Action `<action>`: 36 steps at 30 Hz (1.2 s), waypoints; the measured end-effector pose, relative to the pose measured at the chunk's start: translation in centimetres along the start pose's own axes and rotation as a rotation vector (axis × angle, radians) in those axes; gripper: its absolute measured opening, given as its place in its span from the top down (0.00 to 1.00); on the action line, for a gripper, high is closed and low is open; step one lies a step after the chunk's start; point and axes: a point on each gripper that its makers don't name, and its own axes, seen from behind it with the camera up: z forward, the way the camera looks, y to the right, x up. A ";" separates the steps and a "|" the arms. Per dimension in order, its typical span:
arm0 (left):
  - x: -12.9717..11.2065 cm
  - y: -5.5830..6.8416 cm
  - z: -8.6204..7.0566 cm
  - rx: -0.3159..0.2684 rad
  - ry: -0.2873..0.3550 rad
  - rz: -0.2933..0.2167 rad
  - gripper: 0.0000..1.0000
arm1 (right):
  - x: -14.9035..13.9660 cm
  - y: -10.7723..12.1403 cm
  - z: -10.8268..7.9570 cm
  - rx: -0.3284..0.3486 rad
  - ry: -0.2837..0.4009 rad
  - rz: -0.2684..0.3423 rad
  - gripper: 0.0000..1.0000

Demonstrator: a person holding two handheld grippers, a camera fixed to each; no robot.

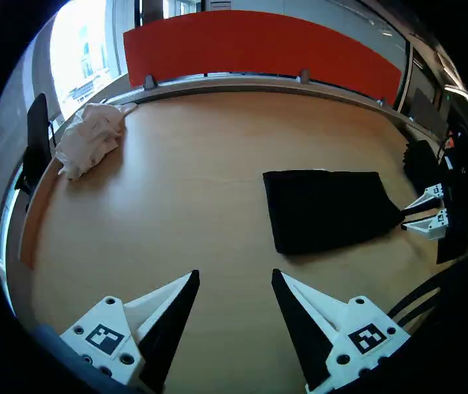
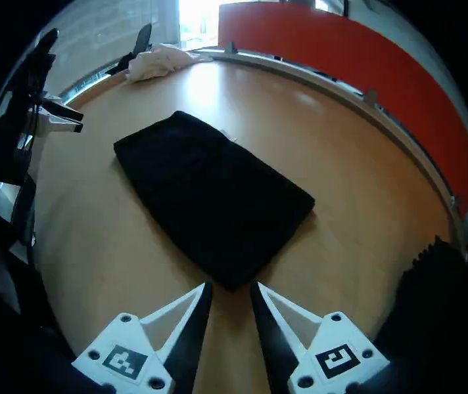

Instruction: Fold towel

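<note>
Towel (image 2: 214,197): black, flat on the desk (image 1: 168,217), toward its right side. It is a neat rectangle, and the thick edges suggest it is already doubled over.

Right gripper (image 2: 231,287): jaws a little apart, nothing pinched. The towel's near corner sits right at the gap between the tips, with bare desk showing behind it. Judgement: it is lined up on the corner because a corner gives the cleanest hold for carrying one end over in a further fold.

Left gripper (image 1: 234,272): jaws spread wide and empty, hovering over bare wood. The towel lies farther off and to its right, well apart. Judgement: it is held clear so it does not drag the cloth. For an even fold it would need to come round to the neighbouring corner, otherwise a one-sided lift may skew the layers.

Crumpled white cloth (image 1: 89,138): at the far left of the desk, well apart from the towel. Likely set aside, and no part of this fold.

Orange-red partition (image 1: 260,46): runs along the desk's far edge.

Dark ridged object (image 2: 431,289): near the right edge in the right gripper view. I cannot tell what it is.
</note>
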 end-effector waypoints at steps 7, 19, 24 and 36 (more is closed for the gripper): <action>-0.1 -0.2 0.0 0.003 -0.002 -0.004 0.19 | -0.1 -0.2 0.0 0.015 -0.007 0.003 0.69; -0.1 -0.2 0.2 0.003 -0.006 -0.002 0.19 | 0.1 -0.5 0.0 0.036 -0.008 0.003 0.90; -0.1 -0.2 0.2 0.002 -0.006 -0.002 0.19 | 0.6 -0.5 -0.1 0.040 -0.003 0.010 0.91; 0.2 -0.5 0.3 0.001 -0.003 -0.006 0.19 | 2.8 -0.3 -1.1 0.017 0.032 -0.018 0.91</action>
